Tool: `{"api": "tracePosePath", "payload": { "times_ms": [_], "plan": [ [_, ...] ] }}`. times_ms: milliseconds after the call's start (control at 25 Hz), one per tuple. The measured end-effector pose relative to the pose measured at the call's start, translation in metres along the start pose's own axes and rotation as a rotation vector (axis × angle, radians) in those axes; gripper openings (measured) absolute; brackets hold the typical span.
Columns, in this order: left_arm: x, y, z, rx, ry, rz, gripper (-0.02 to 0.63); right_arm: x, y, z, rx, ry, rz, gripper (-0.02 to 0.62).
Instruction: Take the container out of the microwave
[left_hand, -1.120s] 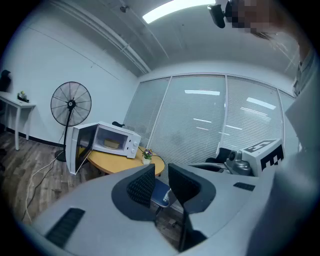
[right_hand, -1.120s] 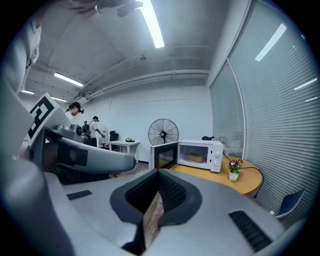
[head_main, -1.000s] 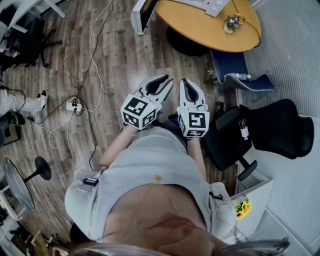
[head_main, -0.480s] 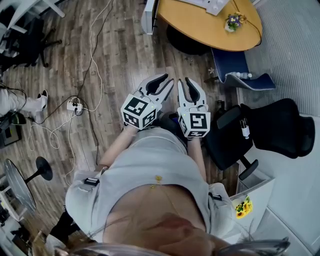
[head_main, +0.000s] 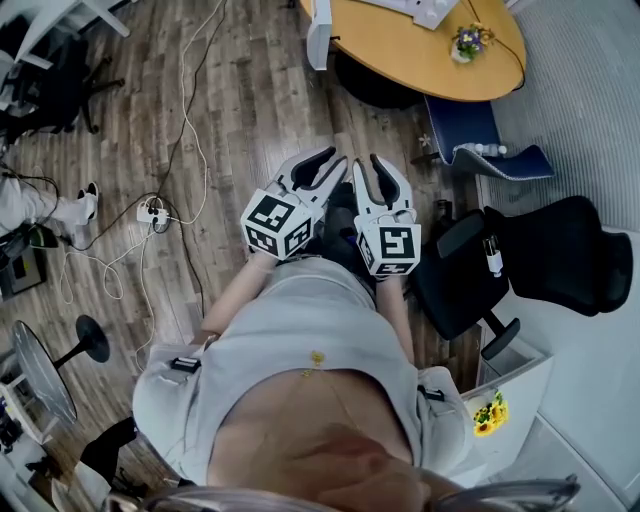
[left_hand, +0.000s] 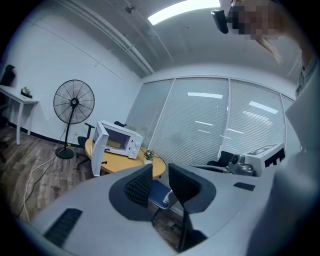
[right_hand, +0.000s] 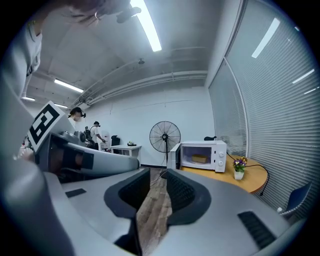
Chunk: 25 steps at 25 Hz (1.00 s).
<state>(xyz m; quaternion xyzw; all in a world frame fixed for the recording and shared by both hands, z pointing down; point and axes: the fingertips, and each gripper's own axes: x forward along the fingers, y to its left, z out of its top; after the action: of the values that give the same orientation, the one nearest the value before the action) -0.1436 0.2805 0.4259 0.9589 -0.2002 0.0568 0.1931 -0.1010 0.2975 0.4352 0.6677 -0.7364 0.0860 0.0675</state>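
A white microwave (right_hand: 202, 155) stands on a round wooden table (right_hand: 245, 177) across the room, its door (right_hand: 173, 157) swung open. A tan container (right_hand: 199, 159) sits inside it. In the left gripper view the microwave (left_hand: 120, 141) is far off too, with its door (left_hand: 98, 150) open. I hold both grippers in front of my body, far from the table. My left gripper (head_main: 322, 168) (left_hand: 160, 181) is open and empty. The jaws of my right gripper (head_main: 376, 172) (right_hand: 157, 189) are opening, with nothing between them.
A small flower pot (head_main: 465, 45) stands on the table (head_main: 400, 55). A blue chair (head_main: 470, 140) and a black office chair (head_main: 545, 260) are to my right. Cables and a power strip (head_main: 150, 212) lie on the wood floor. A standing fan (right_hand: 165, 137) is near the table.
The right gripper's jaws have gone from shut to apart. Both hands stay in place; the microwave door has drifted right at the top of the head view.
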Motion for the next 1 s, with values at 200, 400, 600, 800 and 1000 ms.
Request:
{"api": "tracePosePath", "payload": {
  "times_ms": [200, 400, 600, 800, 1000],
  "plan": [
    [0.008, 0.004, 0.002, -0.004, -0.004, 0.000, 0.101, 0.006, -0.009, 0.002, -0.014, -0.004, -0.004, 0.112],
    [0.021, 0.013, 0.011, -0.007, -0.013, 0.006, 0.101, 0.020, -0.023, 0.009, -0.012, -0.013, -0.003, 0.110],
    [0.043, 0.025, 0.021, -0.005, -0.014, 0.017, 0.101, 0.042, -0.038, 0.016, -0.002, -0.018, 0.018, 0.110],
    [0.068, 0.044, 0.035, -0.007, -0.012, 0.023, 0.101, 0.072, -0.054, 0.026, -0.009, -0.018, 0.028, 0.110],
    [0.090, 0.061, 0.047, -0.008, -0.002, 0.018, 0.101, 0.097, -0.072, 0.036, -0.011, -0.014, 0.029, 0.110]
  ]
}}
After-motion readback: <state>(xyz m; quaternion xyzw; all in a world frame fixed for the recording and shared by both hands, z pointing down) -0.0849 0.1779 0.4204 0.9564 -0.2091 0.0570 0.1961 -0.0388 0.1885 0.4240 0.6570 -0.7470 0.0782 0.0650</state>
